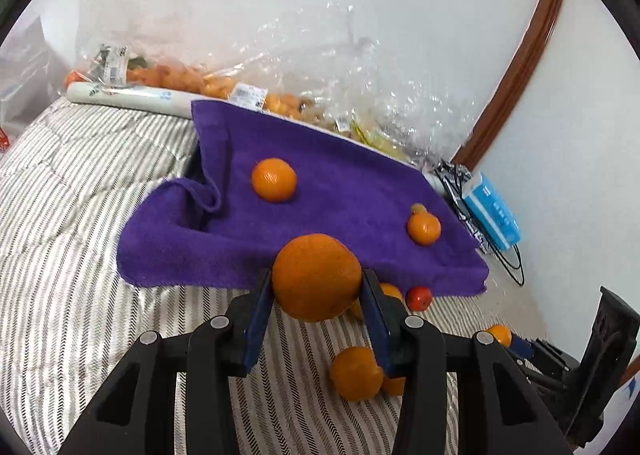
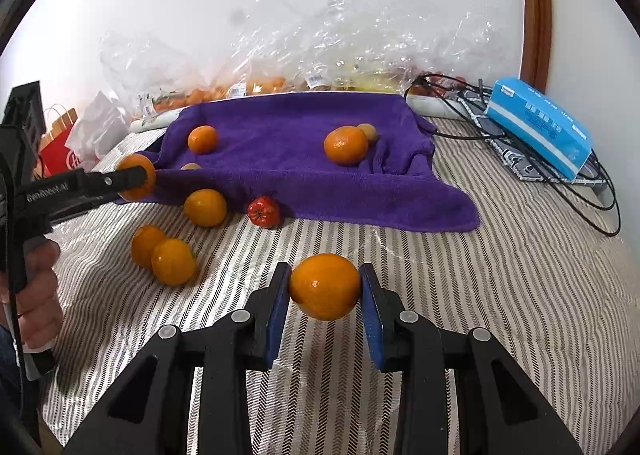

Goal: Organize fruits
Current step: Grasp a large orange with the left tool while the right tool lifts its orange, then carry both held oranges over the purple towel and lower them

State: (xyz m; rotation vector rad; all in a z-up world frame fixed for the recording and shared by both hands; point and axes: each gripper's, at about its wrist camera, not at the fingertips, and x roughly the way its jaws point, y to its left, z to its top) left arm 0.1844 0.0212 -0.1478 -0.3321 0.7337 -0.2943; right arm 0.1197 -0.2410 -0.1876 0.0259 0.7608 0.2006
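My left gripper [image 1: 316, 283] is shut on a large orange [image 1: 316, 277], held just above the front edge of a purple towel [image 1: 340, 195]. Two oranges [image 1: 274, 179] [image 1: 424, 228] lie on that towel. My right gripper [image 2: 325, 289] is shut on another orange [image 2: 325, 286] over the striped bedspread [image 2: 500, 275]. In the right wrist view the left gripper [image 2: 140, 177] comes in from the left with its orange [image 2: 149, 169]. Three loose oranges [image 2: 205, 207] [image 2: 144, 243] [image 2: 173, 261] and a red fruit [image 2: 263, 211] lie in front of the towel [image 2: 288, 159].
Clear plastic bags of fruit [image 2: 260, 87] line the wall behind the towel. A blue tissue box [image 2: 538, 121] and black cables [image 2: 592, 191] lie at the right. A red paper bag [image 2: 60, 151] stands at the left. A person's hand [image 2: 38, 295] grips the left handle.
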